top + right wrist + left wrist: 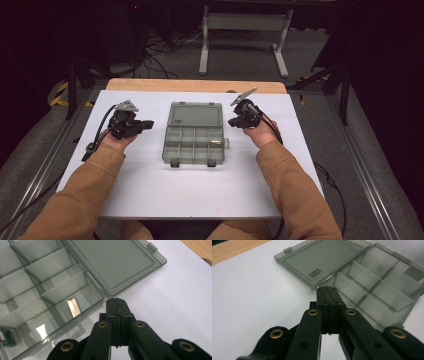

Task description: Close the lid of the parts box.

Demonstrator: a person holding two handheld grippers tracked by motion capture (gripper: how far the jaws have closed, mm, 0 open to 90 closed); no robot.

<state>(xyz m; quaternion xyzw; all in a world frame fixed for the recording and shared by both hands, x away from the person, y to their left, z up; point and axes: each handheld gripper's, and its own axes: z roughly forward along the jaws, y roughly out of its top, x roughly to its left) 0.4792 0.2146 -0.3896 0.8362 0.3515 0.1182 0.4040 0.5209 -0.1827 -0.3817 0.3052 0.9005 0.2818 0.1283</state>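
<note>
While your forearms in tan sleeves [85, 192] reach in over the white table [150, 185], your left gripper [145, 124] sits at the left side of it, held in your left hand [117, 140], its tips pointing toward the box. In the left gripper view its jaws are pressed together with nothing between them, and they stop just short of the box's near corner.

At the middle of the table lies the grey translucent organiser box [194, 145], opened flat: its lid [196, 115] lies on the far side, hinged to the compartment tray. The tray is split by dividers into several cells. One small pale metallic piece [216, 142] lies in a cell at the tray's right side; in the right gripper view it shows as a short shiny bar [73, 307] close to the tray's wall.

To the right of the box, your right gripper [232, 121] is held in your right hand [260, 132]. Its jaws are likewise clamped together on nothing, tips just beside the tray's edge near the hinge.
</note>
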